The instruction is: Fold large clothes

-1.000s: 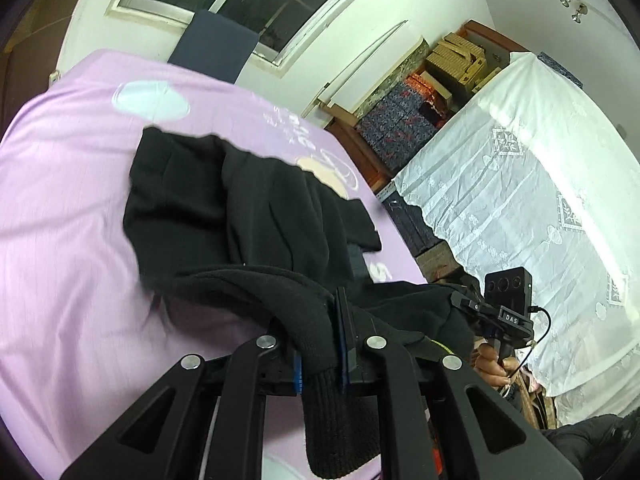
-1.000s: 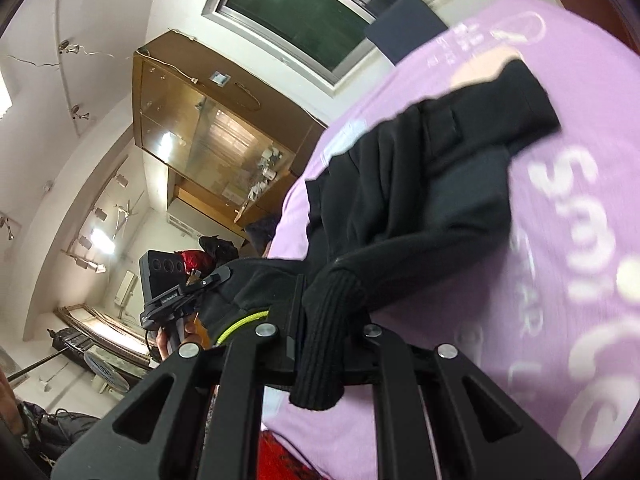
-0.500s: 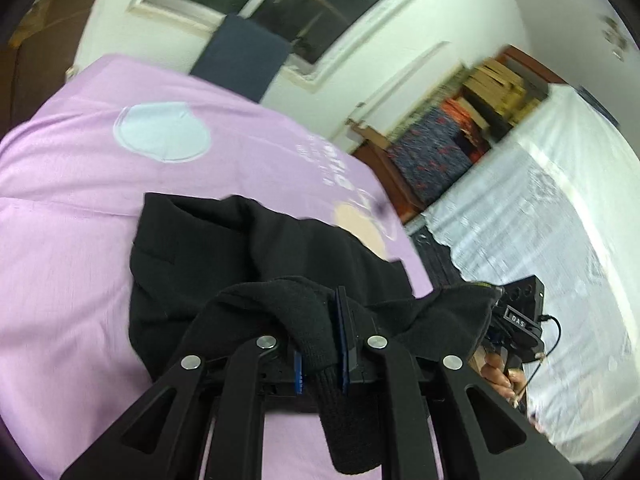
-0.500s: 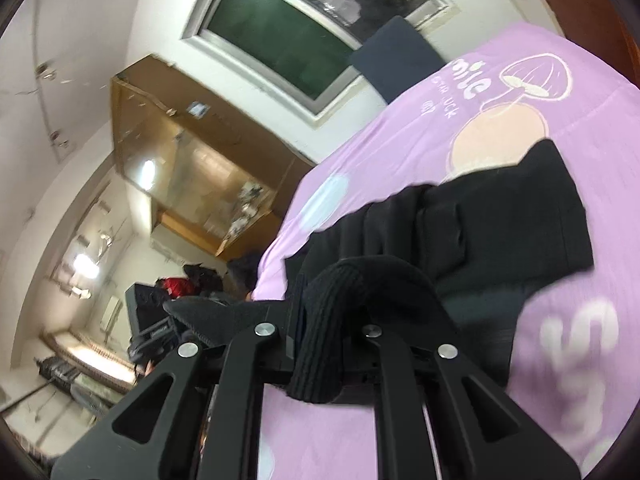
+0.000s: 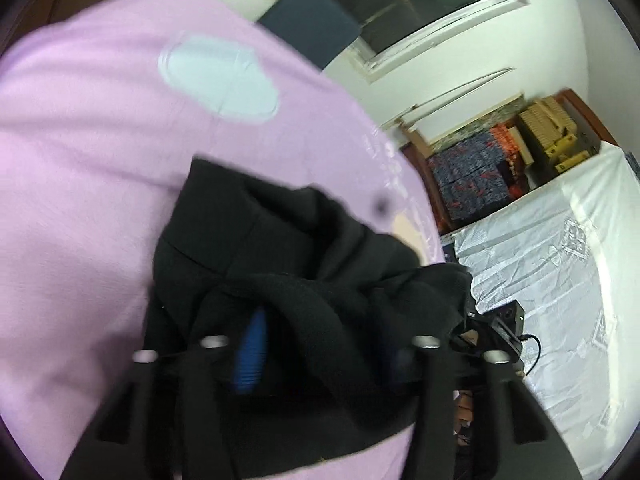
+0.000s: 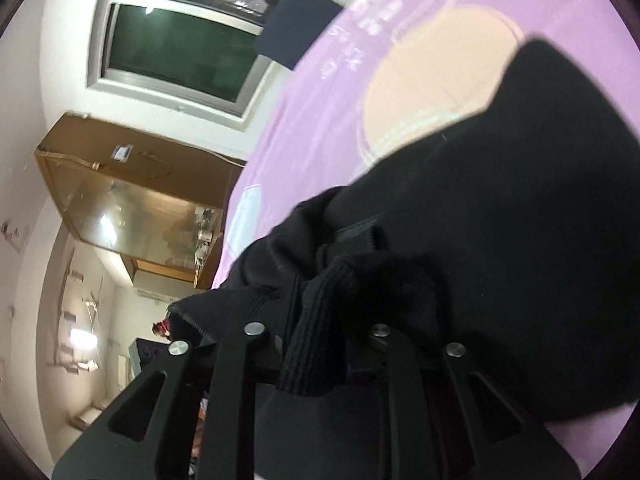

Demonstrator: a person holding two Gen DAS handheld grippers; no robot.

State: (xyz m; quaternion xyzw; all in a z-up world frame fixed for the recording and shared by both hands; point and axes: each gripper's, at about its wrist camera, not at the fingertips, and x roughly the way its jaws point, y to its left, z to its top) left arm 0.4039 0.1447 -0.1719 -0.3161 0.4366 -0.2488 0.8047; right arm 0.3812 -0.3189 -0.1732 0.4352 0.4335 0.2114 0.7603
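Observation:
A black knit garment (image 5: 280, 240) lies bunched on the purple bed sheet (image 5: 80, 160). Its near edge is folded over onto the rest. My left gripper (image 5: 324, 356) hovers low over that fold, and its jaws are opening wide. One blue pad (image 5: 250, 356) is bare, and a thick roll of the fabric lies loose between the fingers. In the right wrist view the garment (image 6: 500, 240) fills the lower right. My right gripper (image 6: 320, 320) is opening too. The ribbed cuff (image 6: 316, 340) hangs between its fingers, slack.
A navy cushion (image 5: 312, 28) leans under the window at the bed's far end. Stacked boxes (image 5: 500, 168) and a white lace cloth (image 5: 560, 280) stand to the right of the bed. A glass-fronted wooden cabinet (image 6: 132, 200) is on the other side.
Both grippers carried the garment's near edge forward and down onto the rest of it. Both were clamped on the cuffs before; now their jaws have spread, the left far wider.

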